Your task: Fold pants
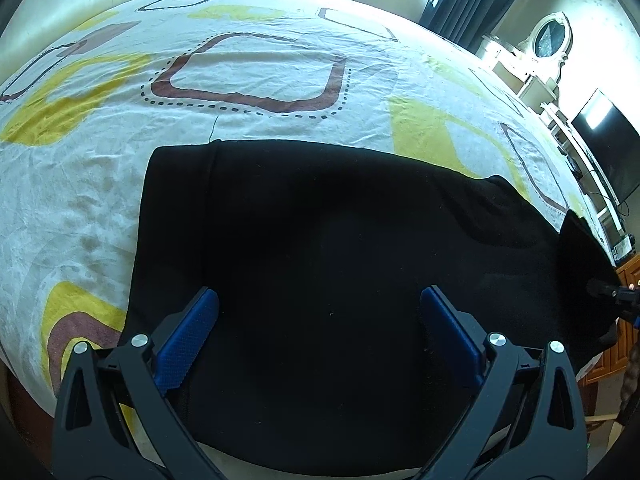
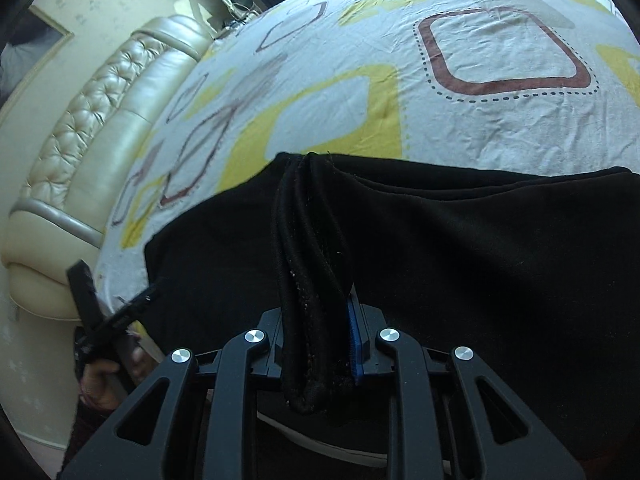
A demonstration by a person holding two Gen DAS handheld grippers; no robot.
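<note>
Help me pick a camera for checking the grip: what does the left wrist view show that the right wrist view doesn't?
Only the left wrist view shows the left hand-held gripper open above the flat black fabric pants, plus a dark flat television screen and an oval white-framed mirror. Only the right wrist view shows the right hand-held gripper shut on a bunched thick edge of the pants, and a tufted cream leather headboard. Both show the pants lying on the white bedsheet with yellow and brown squares.

I see black pants point(image 1: 320, 240) on a white bedsheet point(image 1: 280, 68) patterned with yellow and brown rounded squares; both grippers have blue pads point(image 1: 188, 344).
</note>
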